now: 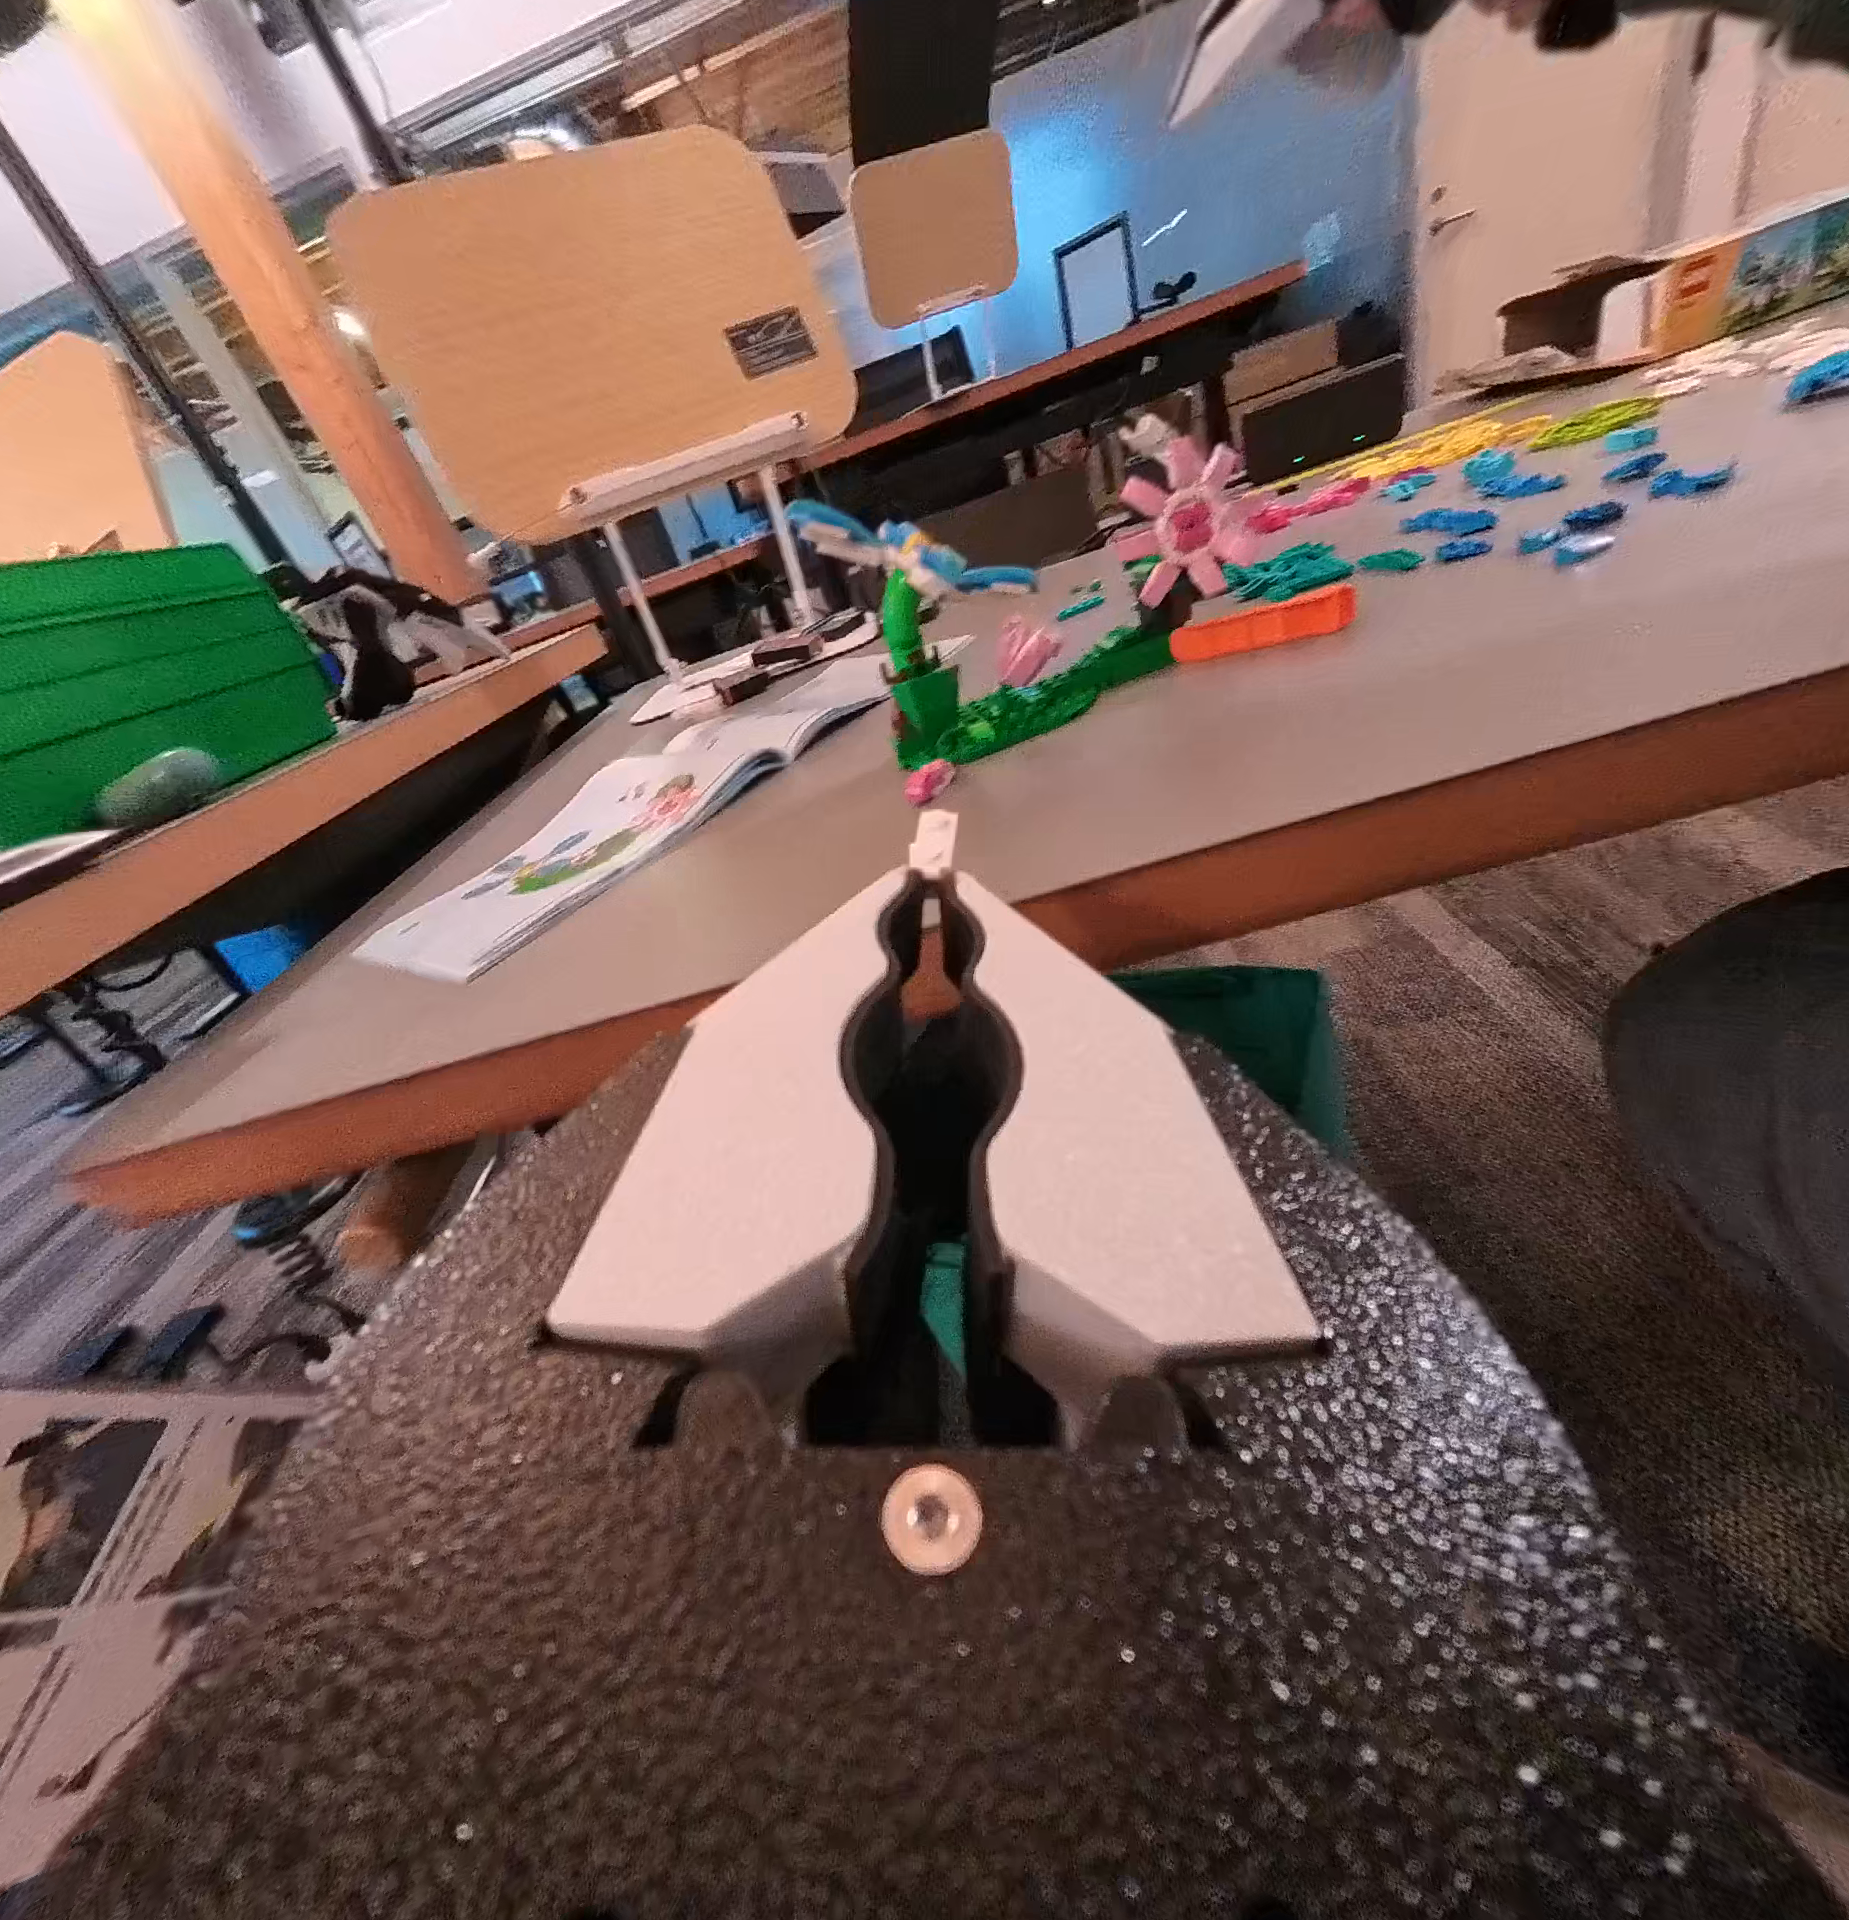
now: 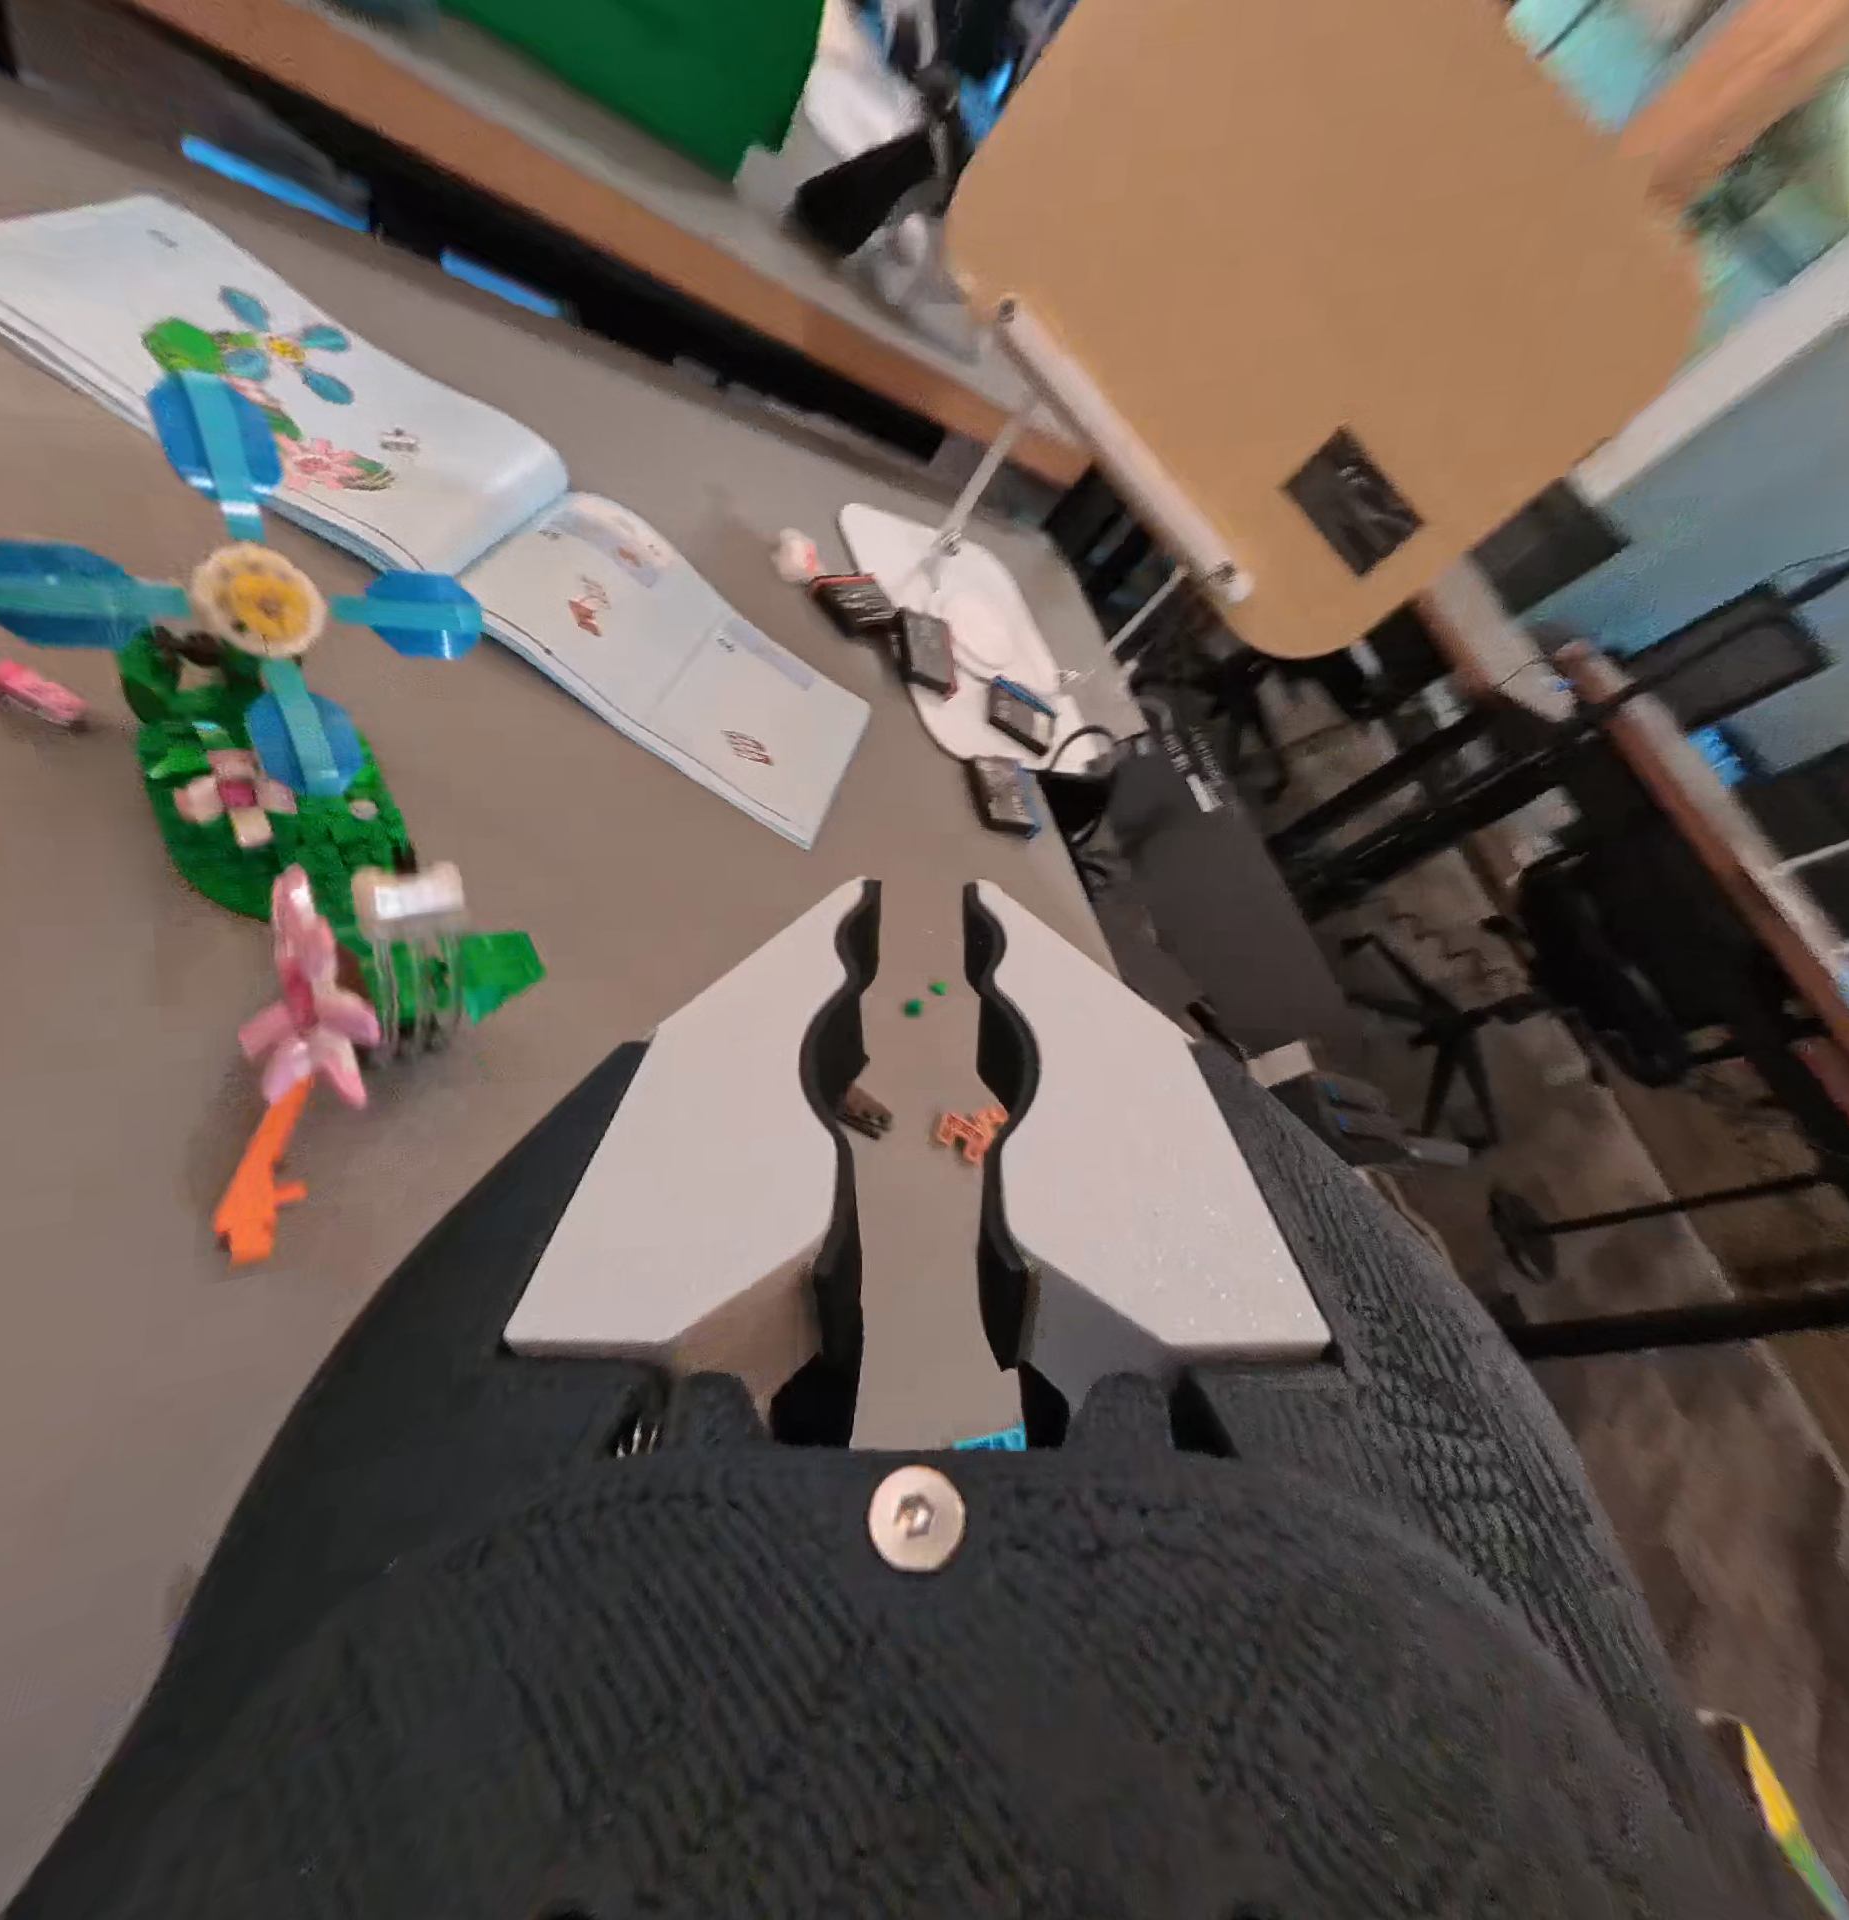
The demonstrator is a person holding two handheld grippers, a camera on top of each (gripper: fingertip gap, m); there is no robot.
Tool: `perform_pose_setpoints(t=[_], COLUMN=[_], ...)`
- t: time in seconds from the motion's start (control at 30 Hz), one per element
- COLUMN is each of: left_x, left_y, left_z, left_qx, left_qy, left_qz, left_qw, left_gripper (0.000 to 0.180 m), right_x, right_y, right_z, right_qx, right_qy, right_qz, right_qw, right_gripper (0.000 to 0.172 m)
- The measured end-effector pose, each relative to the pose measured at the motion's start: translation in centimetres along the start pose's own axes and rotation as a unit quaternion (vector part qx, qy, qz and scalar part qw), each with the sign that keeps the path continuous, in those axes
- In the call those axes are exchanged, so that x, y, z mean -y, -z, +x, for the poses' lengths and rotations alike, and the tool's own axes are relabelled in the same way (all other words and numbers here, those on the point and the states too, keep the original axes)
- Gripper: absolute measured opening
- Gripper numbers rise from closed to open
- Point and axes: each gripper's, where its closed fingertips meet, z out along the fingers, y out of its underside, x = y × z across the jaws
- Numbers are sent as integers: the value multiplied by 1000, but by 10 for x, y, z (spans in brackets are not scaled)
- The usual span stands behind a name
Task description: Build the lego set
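Fingers of the left gripper [image 1: 932, 883] pinch a small white piece [image 1: 935, 837] at the tips, held just above the worktop [image 1: 1315, 748] edge, w/ a pink brick [image 1: 929, 779] and green flower model [image 1: 987, 707] beyond. Right gripper [image 2: 921, 894] fingers are spread, nothing between; two tiny green bits [image 2: 924, 997] lie on the worktop below, booklet [image 2: 629, 644] farther off.

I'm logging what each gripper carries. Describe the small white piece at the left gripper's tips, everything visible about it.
The small white piece is a thin, flat, roughly rectangular plate that looks like plastic, with a slight notch on one side. Its lower end is pinched between the closed tips of the left gripper; the rest sticks out forward past them, nearly upright and a little tilted. It is held in the air in front of the grey table, with a small pink piece lying on the tabletop just beyond. Blur hides finer details.
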Motion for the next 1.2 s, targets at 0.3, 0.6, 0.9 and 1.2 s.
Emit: perform_pose_setpoints(t=[0.3,0.6,0.9,1.2], left_x=[44,85,77,94], left_y=[-50,-100,-141,-163], left_z=[50,106,147,176], left_qx=[-56,-121,-198,-190], left_qy=[-20,-42,37,20], left_qz=[43,57,-18,1], left_qw=[997,990,979,982], left_gripper=[1,1,1,1], right_x=[-79,-103,-116,-139], right_y=[80,108,131,154], right_z=[0,-20,-30,-2], right_qx=[-81,-95,-95,-140], right_qy=[-13,-31,13,15], right_qz=[155,255,257,254], right_qw=[985,962,962,957], right_gripper=[20,21,20,18])
